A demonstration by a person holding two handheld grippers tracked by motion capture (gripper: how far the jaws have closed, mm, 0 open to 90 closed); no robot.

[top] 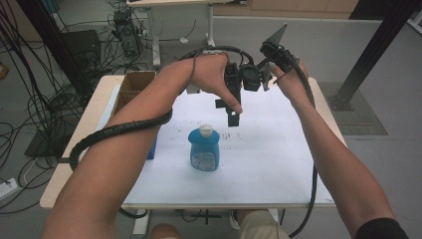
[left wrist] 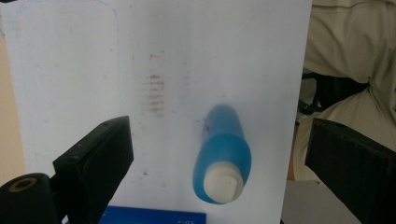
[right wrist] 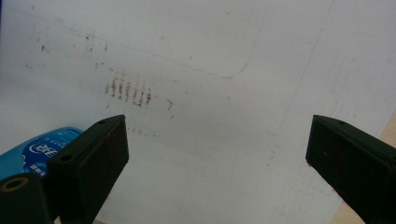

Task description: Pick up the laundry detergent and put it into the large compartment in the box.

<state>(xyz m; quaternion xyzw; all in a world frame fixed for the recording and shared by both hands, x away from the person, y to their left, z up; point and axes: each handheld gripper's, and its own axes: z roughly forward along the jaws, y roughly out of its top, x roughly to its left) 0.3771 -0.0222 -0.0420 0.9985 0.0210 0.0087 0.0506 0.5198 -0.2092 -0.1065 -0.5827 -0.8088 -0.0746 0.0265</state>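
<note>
On the left of the high view a brown cardboard box (top: 133,85) sits at about ten o'clock on the table (top: 74,149), likely parked there to leave the middle free for work. A blue flat item (top: 152,148) lies just beside the person's left forearm; in the left gripper view its top edge carries small white print too blurred to read.

The blue bottle (top: 204,148) stands upright near the centre of the white sheet (top: 278,164), white cap up, with nothing touching it. Its place directly under the raised hands suggests it is set out to be picked from above. A pale label on its front shows a ringed picture, but no word can be made out there. In the right gripper view the bottle's side (right wrist: 35,151) shows a white oval logo with characters I cannot read for certain.

The left gripper (top: 233,110) hangs at twelve o'clock from the bottle, pointing down, its jaws wide apart with nothing between them; its own view looks straight onto the cap (left wrist: 223,183), probably lining up a descent.

The right gripper (top: 266,74), at about one o'clock and higher, also has its jaws spread wide and empty over bare sheet marked with faint reddish smudges (right wrist: 128,91).
</note>
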